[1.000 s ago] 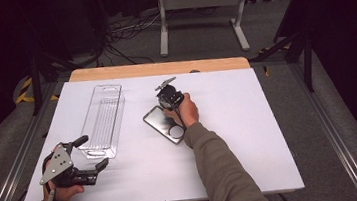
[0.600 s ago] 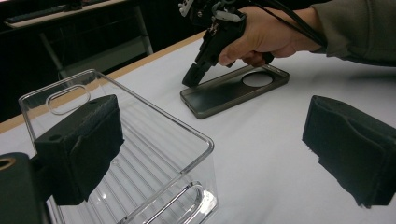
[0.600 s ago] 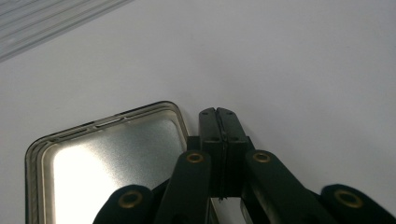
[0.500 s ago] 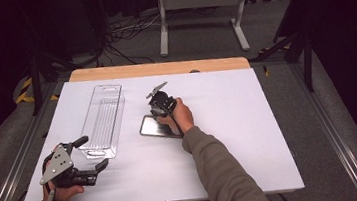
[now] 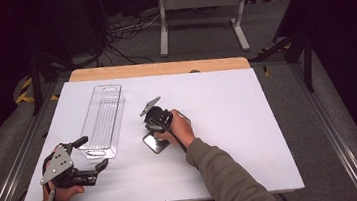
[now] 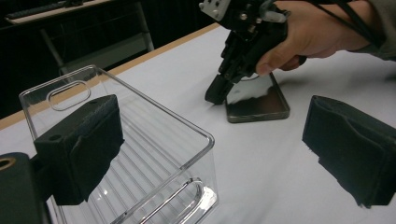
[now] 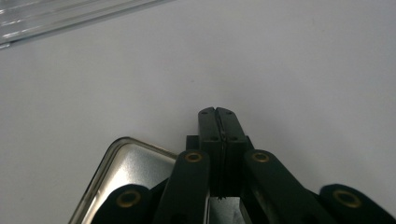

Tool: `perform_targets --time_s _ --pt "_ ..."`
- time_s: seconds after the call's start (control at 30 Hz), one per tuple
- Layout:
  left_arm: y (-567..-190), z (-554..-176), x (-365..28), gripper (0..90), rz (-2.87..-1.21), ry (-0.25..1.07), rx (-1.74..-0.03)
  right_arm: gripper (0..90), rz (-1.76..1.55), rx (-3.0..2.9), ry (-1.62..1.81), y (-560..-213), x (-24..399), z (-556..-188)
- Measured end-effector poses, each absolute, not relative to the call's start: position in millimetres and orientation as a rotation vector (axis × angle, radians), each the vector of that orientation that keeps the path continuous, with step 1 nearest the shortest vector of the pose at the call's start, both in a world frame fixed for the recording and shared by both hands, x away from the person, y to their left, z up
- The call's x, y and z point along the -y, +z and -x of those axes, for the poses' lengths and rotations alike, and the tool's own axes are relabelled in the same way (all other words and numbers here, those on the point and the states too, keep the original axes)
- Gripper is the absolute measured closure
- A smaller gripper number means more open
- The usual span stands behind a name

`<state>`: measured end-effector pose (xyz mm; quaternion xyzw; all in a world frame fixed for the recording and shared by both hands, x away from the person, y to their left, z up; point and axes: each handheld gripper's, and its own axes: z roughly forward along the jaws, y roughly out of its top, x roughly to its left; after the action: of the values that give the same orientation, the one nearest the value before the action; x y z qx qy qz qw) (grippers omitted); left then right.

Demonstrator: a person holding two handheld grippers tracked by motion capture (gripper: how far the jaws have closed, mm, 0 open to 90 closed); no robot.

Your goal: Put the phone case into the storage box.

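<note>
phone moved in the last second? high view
Yes. The phone has slid toward the person's left and slightly nearer, closing on the fixed clear tray, with the shut right tongs pressed at its edge.

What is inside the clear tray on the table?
The tray looks empty: only its ribbed floor and the white table show through it. The left tool's pad covers a small part.

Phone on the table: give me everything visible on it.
The phone is a dark, flat slab with rounded corners, a metallic-looking rim and a glossy face that mirrors the scene. It lies flat on the white table, right of the clear bin and apart from it. The right tool, jaws shut, presses down at the phone's edge.
</note>
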<state>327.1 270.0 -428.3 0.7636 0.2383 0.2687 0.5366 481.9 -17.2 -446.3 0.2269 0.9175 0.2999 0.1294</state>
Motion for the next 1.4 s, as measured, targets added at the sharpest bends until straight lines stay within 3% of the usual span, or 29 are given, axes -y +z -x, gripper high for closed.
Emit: perform_targets --time_s 0.77,1.4 --pt "-430.8 -326.7 -266.8 5.6 -1.831 0.632 -0.589 90.0 -0.491 -2.715 0.907 -448.3 46.9 -416.4" --pt "-430.1 -325.6 -264.4 5.7 -1.848 0.640 -0.573 90.0 -0.505 -2.720 0.959 -450.2 68.2 -399.4"
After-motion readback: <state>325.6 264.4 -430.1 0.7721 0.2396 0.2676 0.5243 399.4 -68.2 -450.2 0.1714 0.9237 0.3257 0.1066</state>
